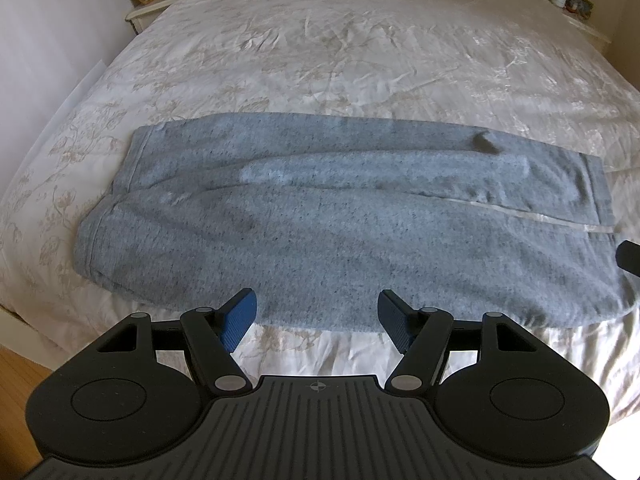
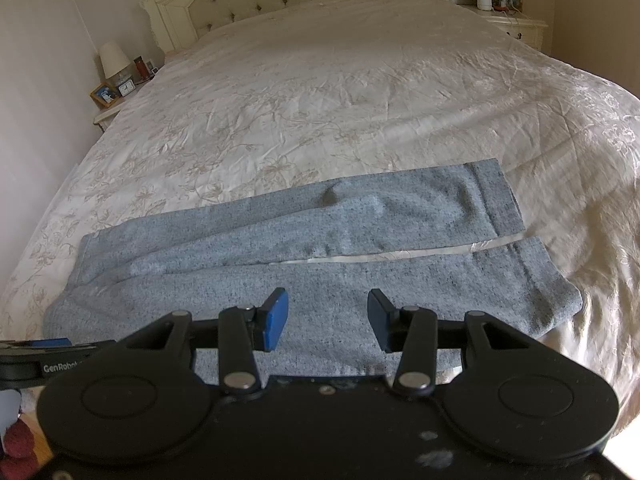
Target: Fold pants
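Grey pants (image 1: 320, 216) lie flat across the foot of the bed (image 1: 320, 60), left gripper (image 1: 318, 320) and right gripper (image 2: 328, 318) both spread empty above their near edge: pinch that edge evenly, lift together.

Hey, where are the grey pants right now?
The grey pants lie flat across the near end of the bed, waistband to the left and leg cuffs to the right in both views, just beyond the open left gripper and right gripper.
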The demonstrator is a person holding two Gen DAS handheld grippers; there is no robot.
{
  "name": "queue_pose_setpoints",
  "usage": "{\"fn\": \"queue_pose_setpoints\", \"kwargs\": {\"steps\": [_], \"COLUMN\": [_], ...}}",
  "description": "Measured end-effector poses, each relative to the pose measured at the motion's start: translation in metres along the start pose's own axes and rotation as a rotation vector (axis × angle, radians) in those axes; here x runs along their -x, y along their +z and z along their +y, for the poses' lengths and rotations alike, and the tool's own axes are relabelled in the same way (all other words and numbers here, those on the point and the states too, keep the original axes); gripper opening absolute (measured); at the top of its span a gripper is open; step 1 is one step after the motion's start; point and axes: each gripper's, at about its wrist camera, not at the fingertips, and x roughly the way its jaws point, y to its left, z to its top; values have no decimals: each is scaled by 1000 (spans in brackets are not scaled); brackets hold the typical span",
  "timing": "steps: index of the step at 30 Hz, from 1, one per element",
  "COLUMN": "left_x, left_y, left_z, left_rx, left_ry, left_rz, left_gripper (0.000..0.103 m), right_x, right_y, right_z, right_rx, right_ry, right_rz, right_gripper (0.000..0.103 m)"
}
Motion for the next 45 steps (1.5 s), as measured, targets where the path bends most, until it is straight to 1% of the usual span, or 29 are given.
{"fn": "queue_pose_setpoints", "kwargs": {"steps": [17, 20, 23, 25, 28, 32, 34, 37, 42, 45], "left_x": [0, 2, 4, 5, 5, 3, -2, -14, -42, -60], "left_y": [-3, -3, -2, -1, 0, 3, 9, 22, 55, 73], "left_z": [2, 2, 3, 4, 8, 14, 18, 24, 34, 41], "left_rx": [6, 7, 11, 10, 10, 18, 20, 16, -4, -6], "left_ry": [2, 2, 4, -1, -9, -1, 4, -1, -4, -9], "left_rz": [8, 2, -3, -6, -6, -26, -34, -30, -35, -39], "left_gripper": [66, 63, 58, 52, 46, 43, 43, 43, 43, 43], "right_x": [-2, -2, 1, 2, 1, -6, -12, -25, -47, -63], "right_y": [-7, -8, -10, -10, -12, -8, -5, 3, 17, 31], "right_z": [-2, -4, -6, -6, -5, -4, 0, 5, 10, 16], "right_rx": [2, -1, 3, 10, 17, 25, 41, 63, 82, 114], "right_ry": [16, 30, 51, 60, 71, 66, 58, 51, 20, 0], "right_rz": [10, 9, -11, -34, -87, -141, -151, -133, -100, -85], "right_gripper": [47, 47, 47, 47, 47, 47, 47, 47, 47, 47]}}
